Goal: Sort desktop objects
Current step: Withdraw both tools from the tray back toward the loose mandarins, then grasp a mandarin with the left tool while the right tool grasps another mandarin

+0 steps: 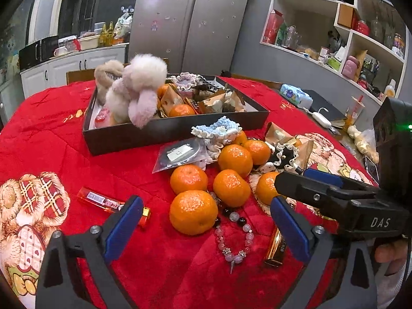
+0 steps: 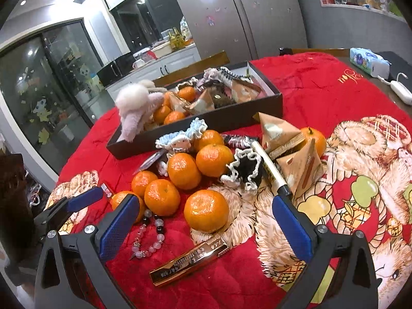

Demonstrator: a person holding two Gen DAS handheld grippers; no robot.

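Several mandarins (image 1: 193, 212) (image 2: 206, 210) lie in a cluster on the red cloth, in front of a black box (image 1: 164, 131) (image 2: 231, 118) that holds plush toys, mandarins and snack packs. My left gripper (image 1: 206, 228) is open and empty, low over the nearest mandarin and a bead bracelet (image 1: 233, 242). My right gripper (image 2: 206, 230) is open and empty, just before another mandarin and a gold bar (image 2: 189, 262). The right gripper also shows in the left wrist view (image 1: 296, 188), open.
A red lighter-like tube (image 1: 113, 204), a bagged disc (image 1: 180, 153), crochet scrunchies (image 1: 216, 131) (image 2: 244, 168), triangular snack packs (image 2: 301, 170) and a pen (image 2: 270, 170) lie around the fruit. A tissue pack (image 2: 368, 61) sits at the far right edge.
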